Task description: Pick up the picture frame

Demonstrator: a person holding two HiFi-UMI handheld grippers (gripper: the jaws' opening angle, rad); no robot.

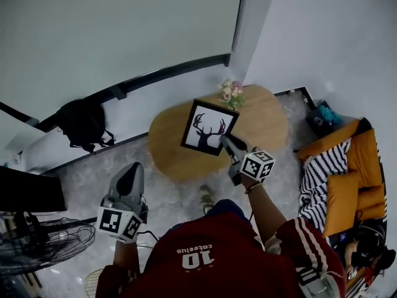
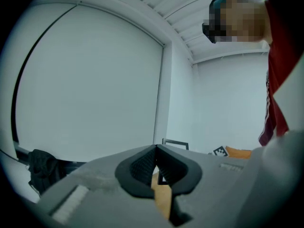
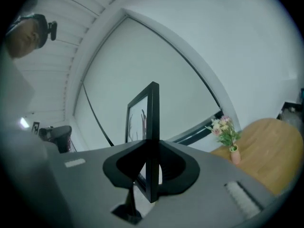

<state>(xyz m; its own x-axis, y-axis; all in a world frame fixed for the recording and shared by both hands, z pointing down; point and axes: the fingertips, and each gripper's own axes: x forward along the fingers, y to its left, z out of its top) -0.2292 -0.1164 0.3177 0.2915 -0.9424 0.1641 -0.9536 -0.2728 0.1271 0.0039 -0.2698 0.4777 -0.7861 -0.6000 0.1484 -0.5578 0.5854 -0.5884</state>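
Observation:
The picture frame is black with a white print of deer antlers. It hangs tilted in the air above the round wooden table. My right gripper is shut on its lower right edge. In the right gripper view the frame stands edge-on between the pads, clamped on both sides. My left gripper is off to the left over the floor, apart from the frame, its jaws closed together on nothing. In the left gripper view its tips meet, and the frame shows far behind them.
A small vase of flowers stands at the table's far edge. A black backpack lies by the wall. A fan and a dark screen are at the left. A sofa with orange cushions is at the right.

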